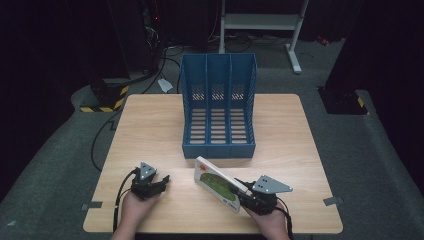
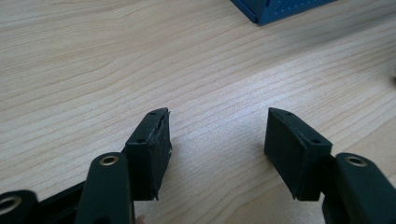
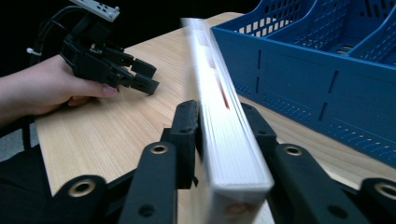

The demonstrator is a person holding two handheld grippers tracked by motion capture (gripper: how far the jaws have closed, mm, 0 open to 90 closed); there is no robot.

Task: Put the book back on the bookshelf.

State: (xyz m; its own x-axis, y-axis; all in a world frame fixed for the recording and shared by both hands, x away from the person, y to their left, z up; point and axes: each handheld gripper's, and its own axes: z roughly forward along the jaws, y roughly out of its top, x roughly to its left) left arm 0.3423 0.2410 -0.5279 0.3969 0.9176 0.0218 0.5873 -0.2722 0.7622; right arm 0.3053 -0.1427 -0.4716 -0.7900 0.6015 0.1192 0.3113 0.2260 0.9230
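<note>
A white book [image 1: 216, 182] with a green and red cover is tilted above the table's front, just before the blue three-slot file rack [image 1: 218, 107]. My right gripper [image 1: 243, 192] is shut on the book's near end; in the right gripper view the book's page edge [image 3: 219, 126] runs away between the two jaws toward the rack [image 3: 327, 88]. My left gripper [image 1: 161, 181] rests low at the front left, open, with bare wood between its jaws [image 2: 217, 135]. It also appears in the right gripper view, held by a hand [image 3: 112, 70].
The wooden table [image 1: 150, 130] has free surface left and right of the rack. A corner of the rack [image 2: 280, 9] lies ahead of the left gripper. Cables and a white frame [image 1: 260, 22] stand on the dark floor beyond the table.
</note>
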